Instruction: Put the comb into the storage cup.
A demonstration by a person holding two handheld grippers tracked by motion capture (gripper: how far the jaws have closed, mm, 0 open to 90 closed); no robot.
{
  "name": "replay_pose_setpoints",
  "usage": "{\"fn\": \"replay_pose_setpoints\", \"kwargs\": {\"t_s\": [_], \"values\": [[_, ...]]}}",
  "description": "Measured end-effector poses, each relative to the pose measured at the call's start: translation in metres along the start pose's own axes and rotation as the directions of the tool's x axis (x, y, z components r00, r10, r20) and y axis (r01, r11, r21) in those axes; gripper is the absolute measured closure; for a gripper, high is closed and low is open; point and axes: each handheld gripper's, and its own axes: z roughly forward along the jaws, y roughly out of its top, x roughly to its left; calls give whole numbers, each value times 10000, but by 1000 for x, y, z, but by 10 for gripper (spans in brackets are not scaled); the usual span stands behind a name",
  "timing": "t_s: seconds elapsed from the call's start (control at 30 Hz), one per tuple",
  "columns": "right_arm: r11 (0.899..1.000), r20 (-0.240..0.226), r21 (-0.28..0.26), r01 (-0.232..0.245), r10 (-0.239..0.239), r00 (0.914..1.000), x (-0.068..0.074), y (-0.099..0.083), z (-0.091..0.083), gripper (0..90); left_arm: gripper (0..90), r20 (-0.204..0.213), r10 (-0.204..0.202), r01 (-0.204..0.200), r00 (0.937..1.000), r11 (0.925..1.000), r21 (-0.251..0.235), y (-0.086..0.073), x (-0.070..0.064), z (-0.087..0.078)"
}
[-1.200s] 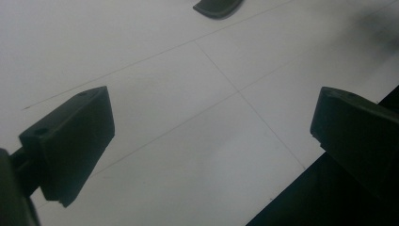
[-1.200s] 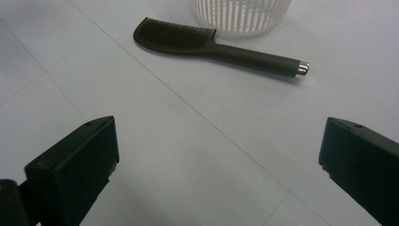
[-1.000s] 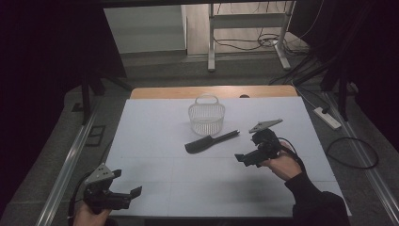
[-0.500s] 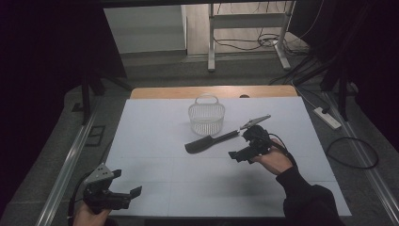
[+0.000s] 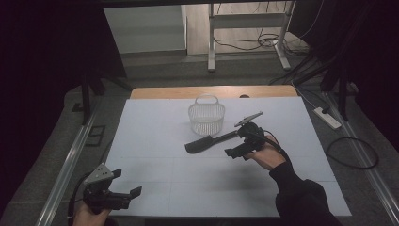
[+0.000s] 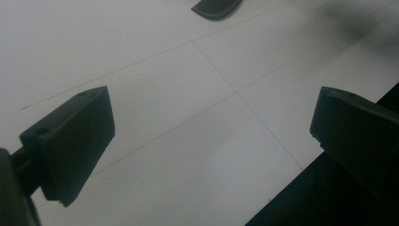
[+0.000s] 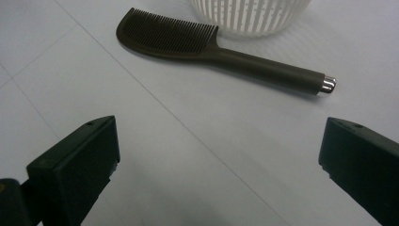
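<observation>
No readable text, label, brand, number or sign is showing in any view. The black comb (image 7: 221, 49) is carrying no legible marking on its handle or spine. The white basket (image 5: 206, 116), standing just behind the comb, is showing plain slatted walls. The white sheet covering the desk (image 5: 155, 141) is showing faint ruled lines around the comb and no writing. The jaws of the right gripper (image 7: 219, 165), near the comb's handle, and of the left gripper (image 6: 211, 136), well apart from it, are presenting unmarked black faces.
</observation>
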Motion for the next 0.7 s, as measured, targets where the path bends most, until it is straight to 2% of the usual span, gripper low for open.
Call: {"fn": "replay_pose_setpoints", "kwargs": {"t_s": [0.37, 0.7], "values": [[9995, -28, 321, 73, -72, 10000, 1, 13, 15, 0, 15, 21, 20, -20, 10000, 10000, -19, 0, 0, 0], [9972, -50, 633, 401, -399, 9992, 4, 25, 29, 0, 16, 31, 39, -39, 10000, 10000, -24, 0, 0, 0]]}}
